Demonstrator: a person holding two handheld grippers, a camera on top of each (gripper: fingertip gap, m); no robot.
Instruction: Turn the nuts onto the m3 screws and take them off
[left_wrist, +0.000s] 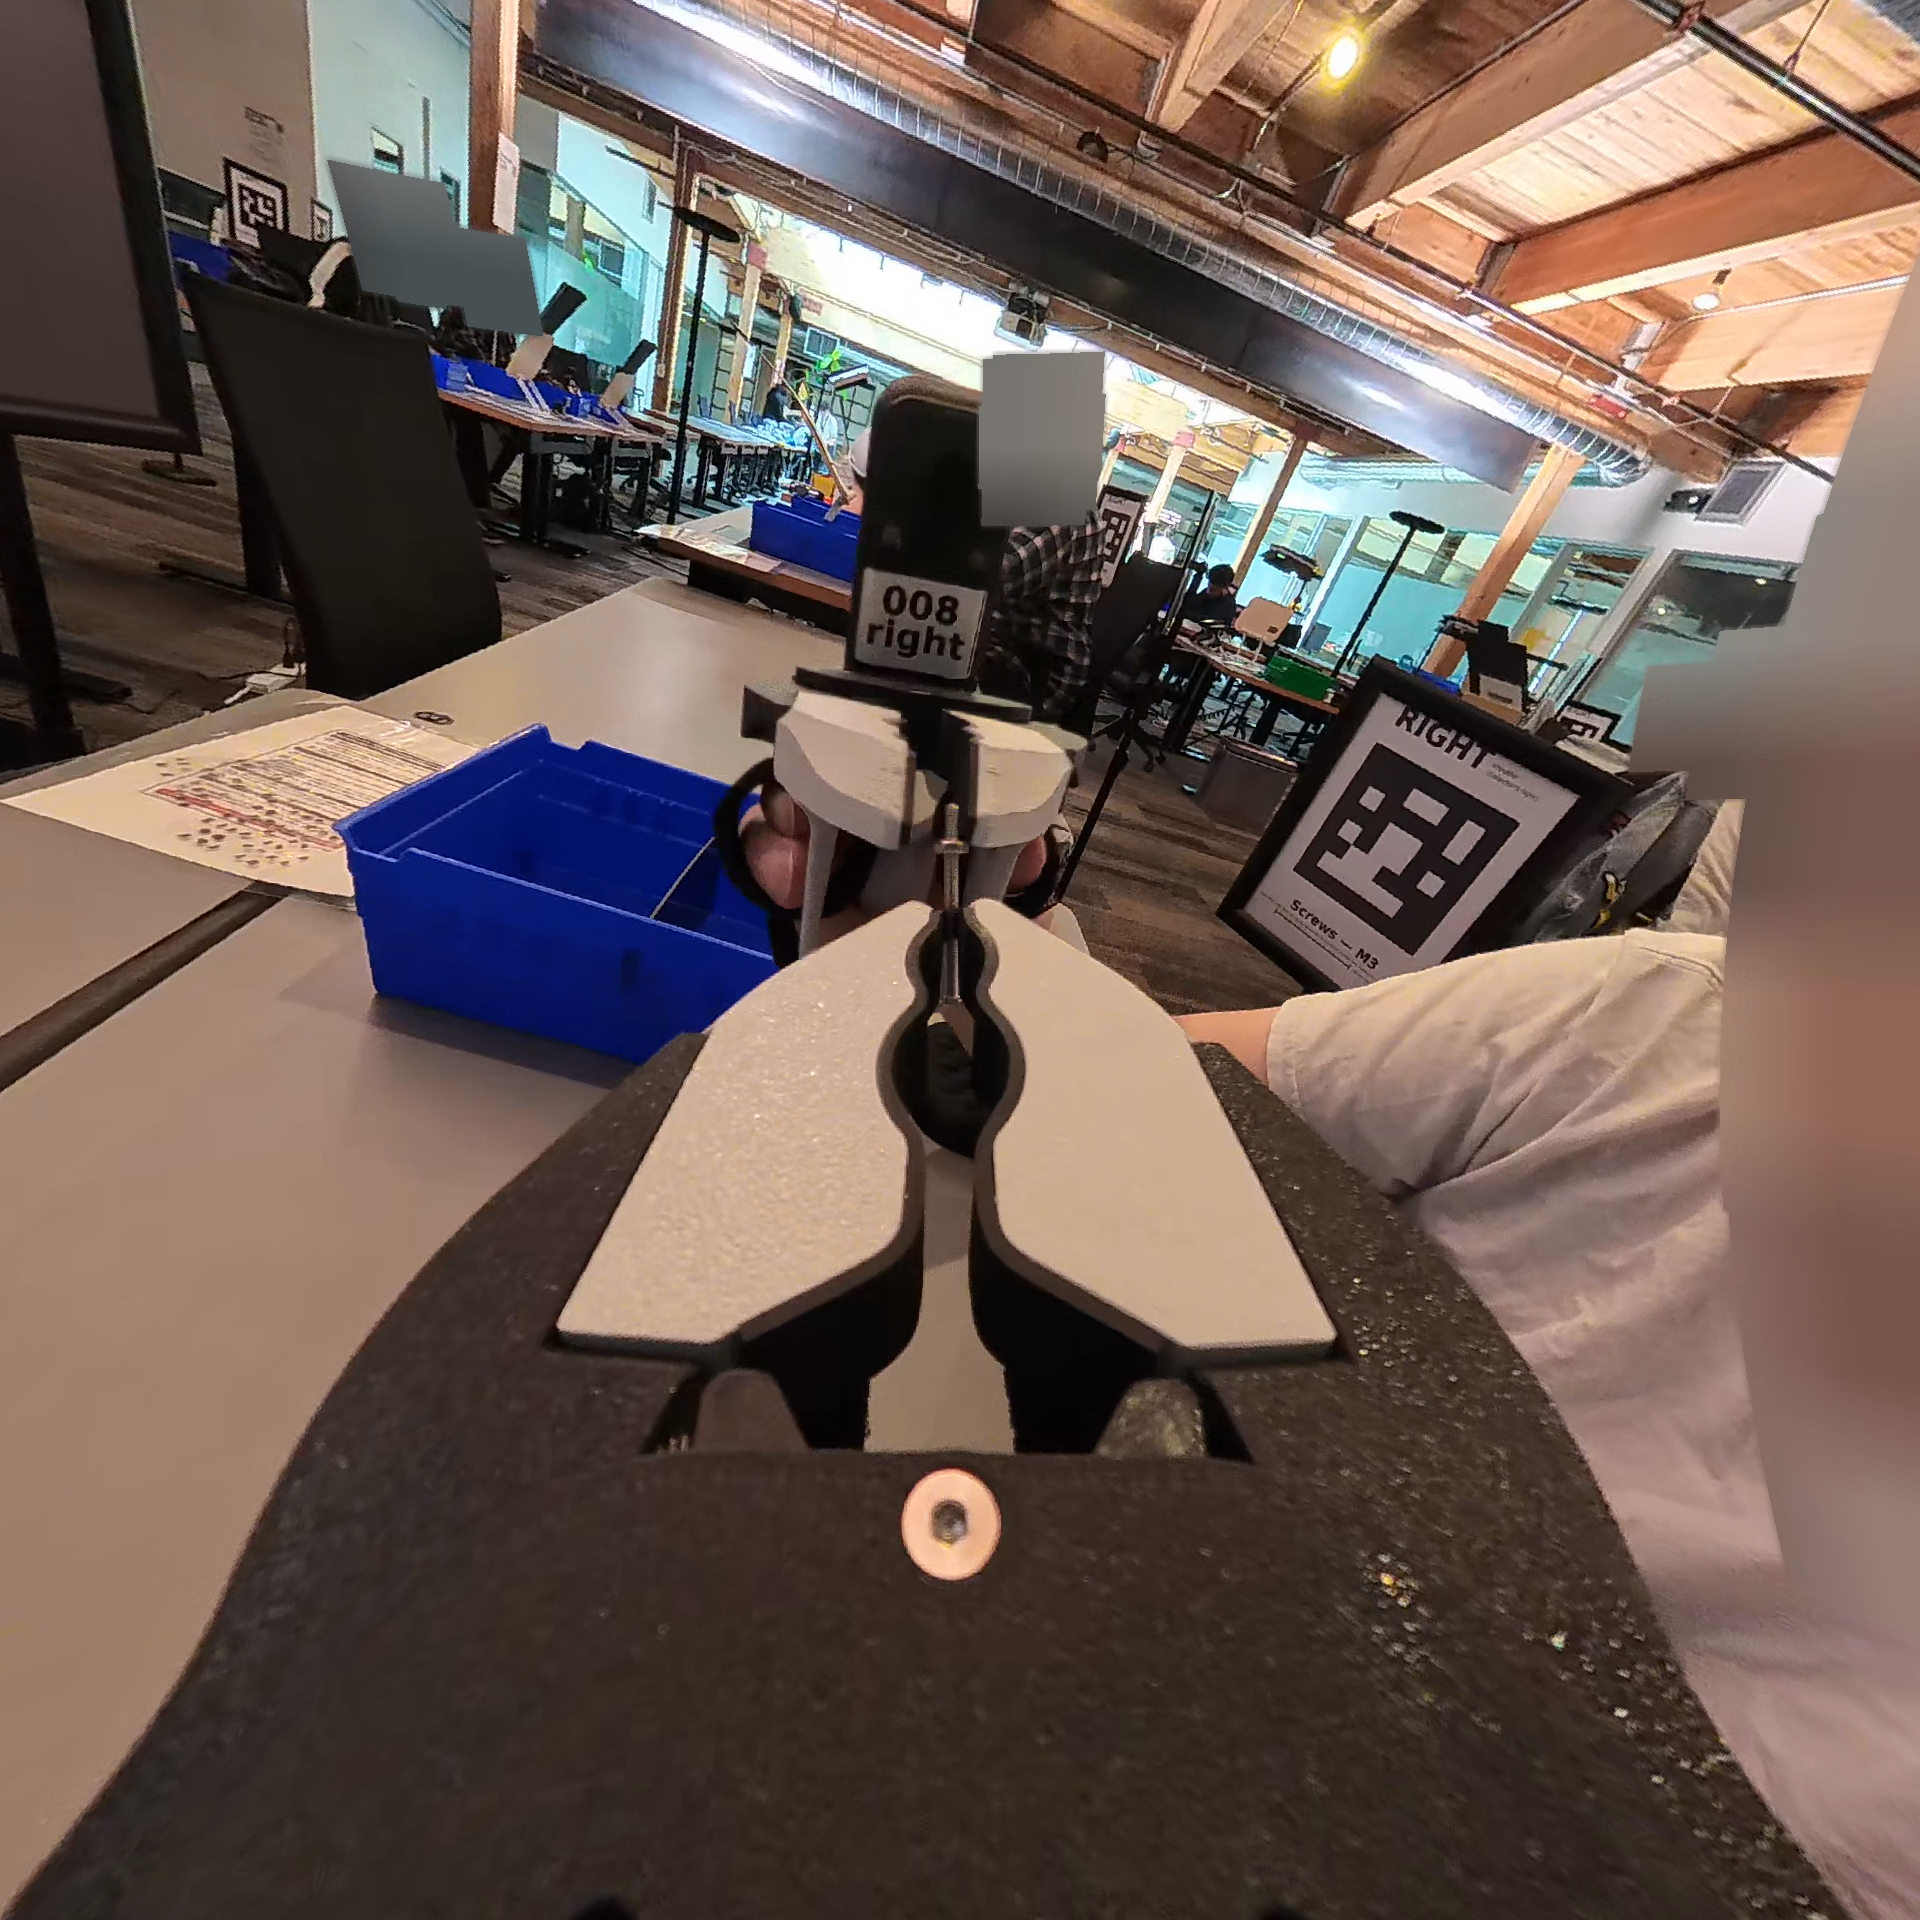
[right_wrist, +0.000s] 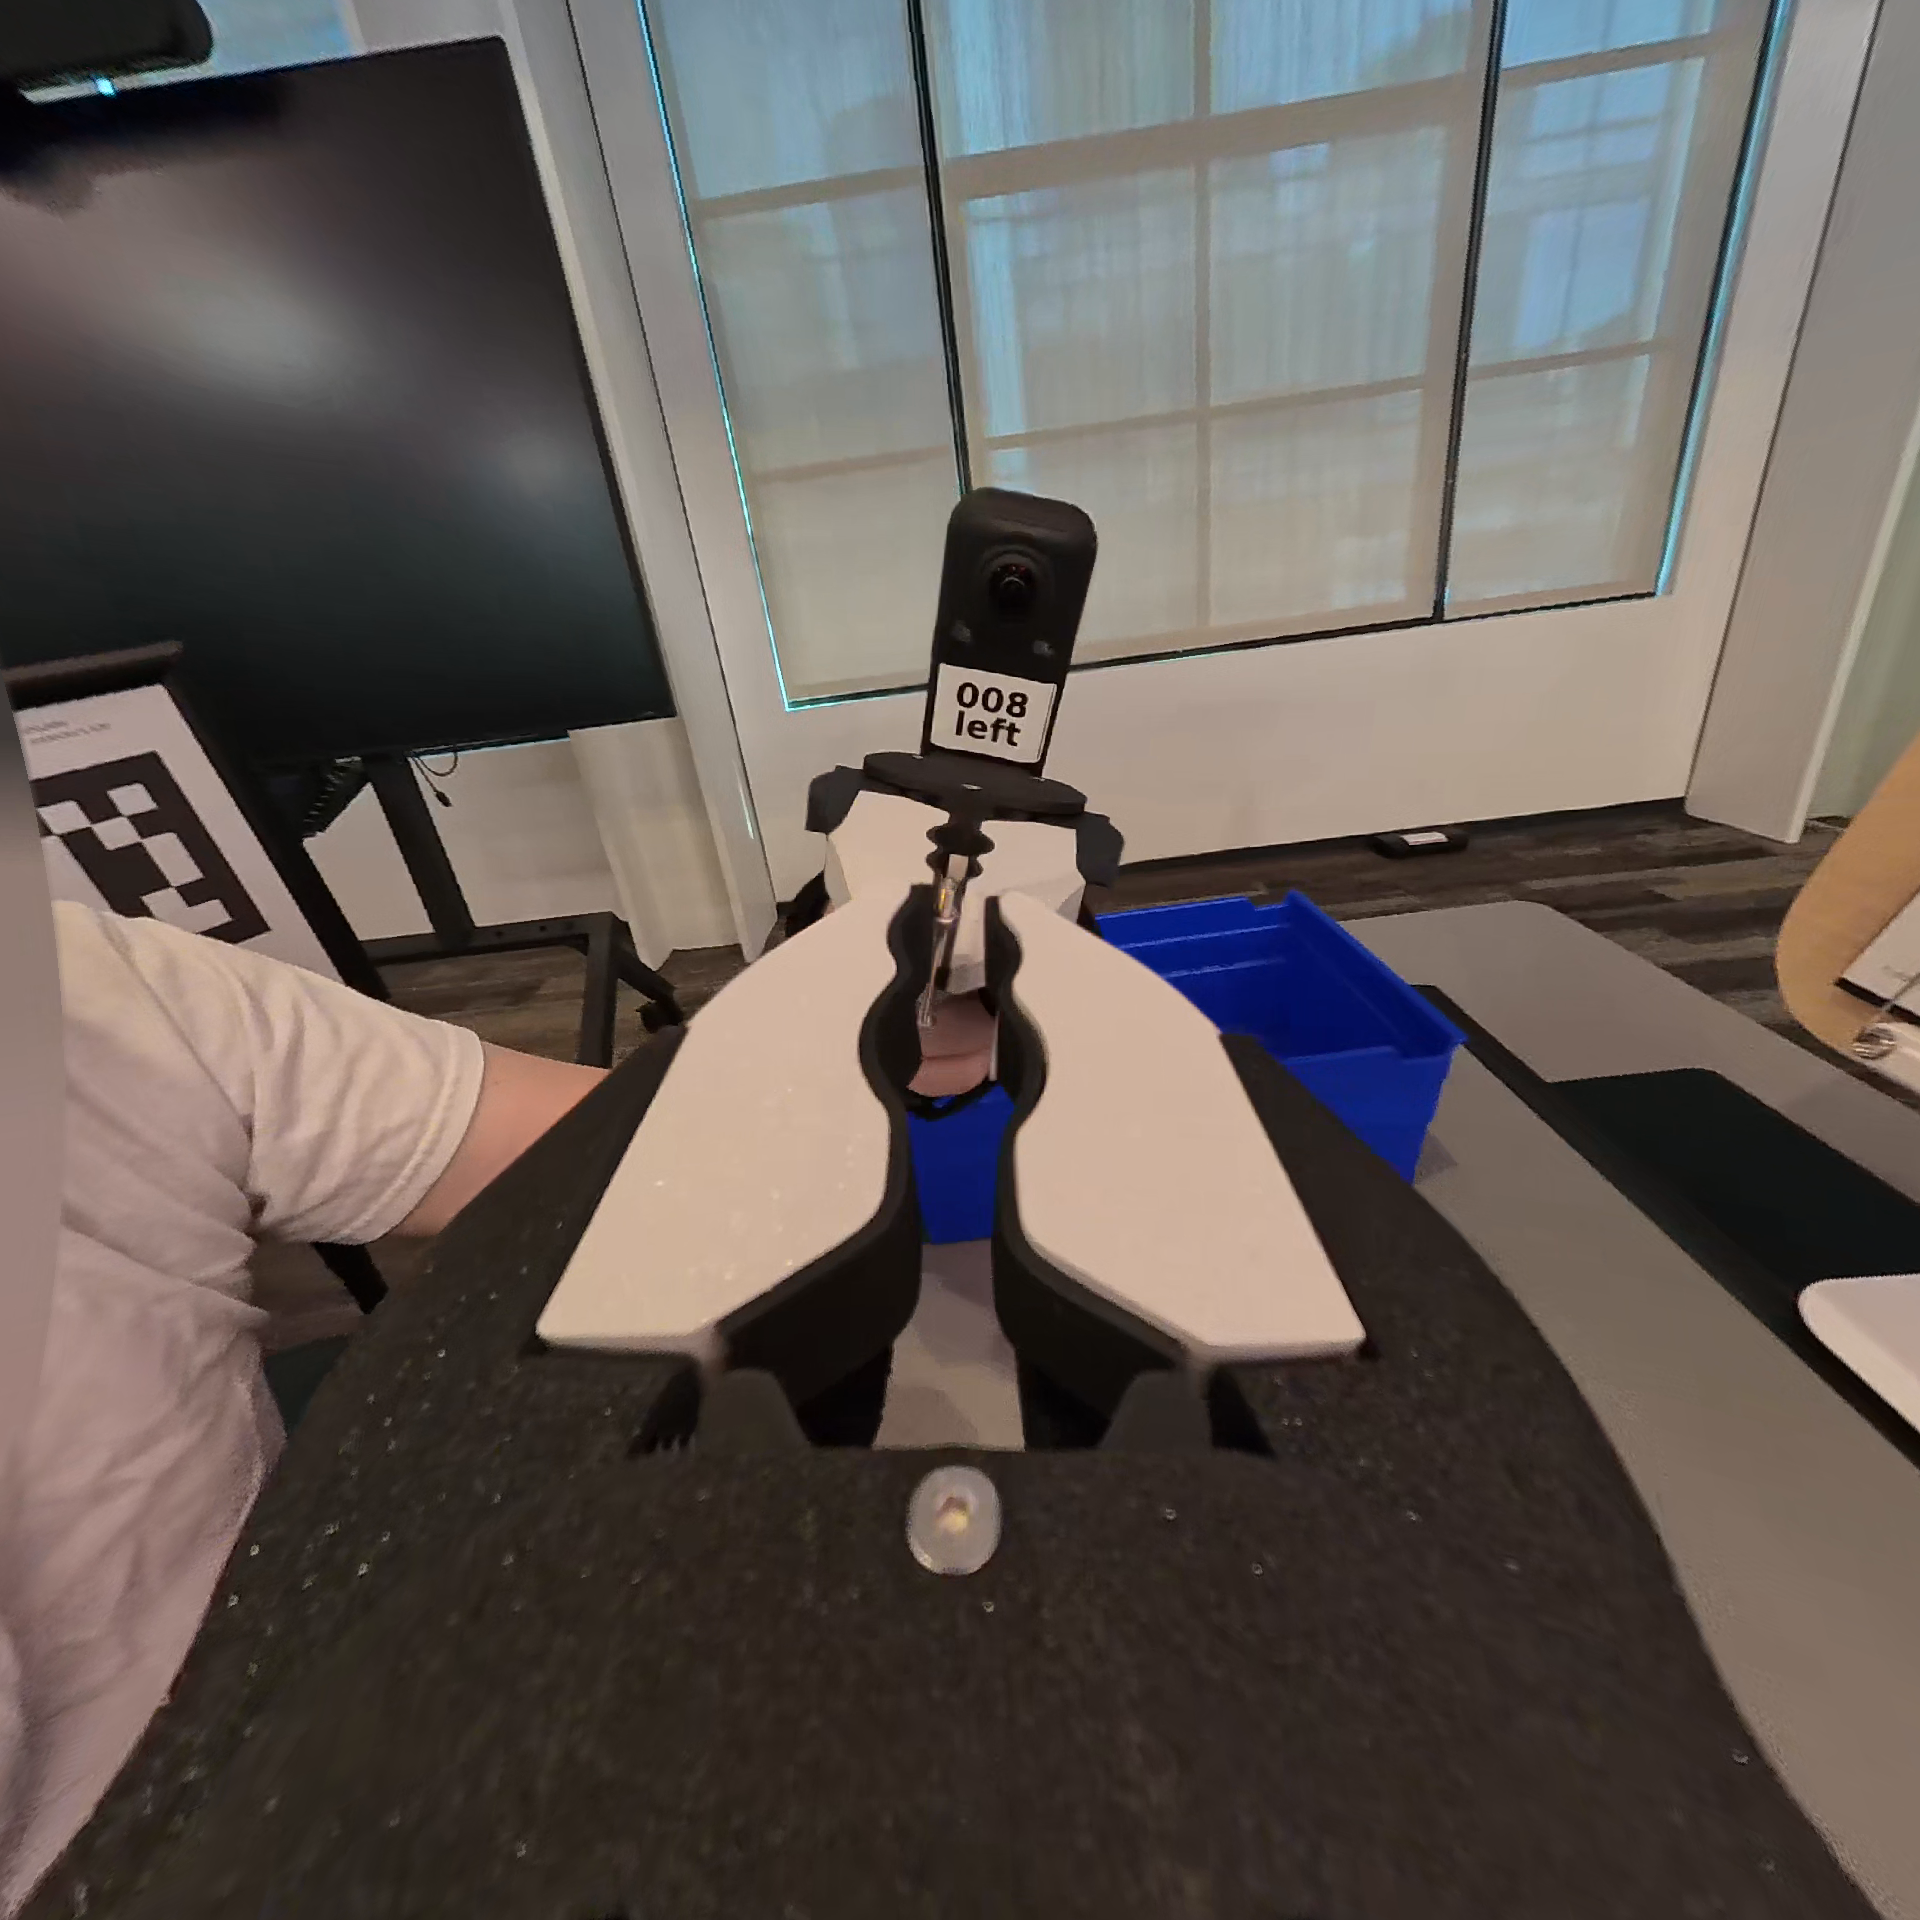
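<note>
Both grippers are held tip to tip above the grey table (left_wrist: 208, 1143). In the left wrist view, my left gripper (left_wrist: 945, 923) is shut on a thin silver M3 screw (left_wrist: 949, 894) that runs across to my right gripper (left_wrist: 940, 805). A small nut (left_wrist: 948, 847) sits on the screw just in front of the right gripper's fingers. In the right wrist view, my right gripper (right_wrist: 954, 909) is closed, jaws slightly apart, around the nut (right_wrist: 943, 906). The screw (right_wrist: 928, 997) passes back between its fingers. The left gripper (right_wrist: 956, 868) faces it, touching at the tips.
An open blue parts bin (left_wrist: 540, 883) stands on the table below the grippers, also in the right wrist view (right_wrist: 1299, 997). A printed sheet (left_wrist: 239, 790) lies at the far left. A framed marker sign (left_wrist: 1392, 831) stands on the floor. The person's white sleeve (left_wrist: 1507, 1143) is close by. Less than 4 cm separates the two grippers' tips.
</note>
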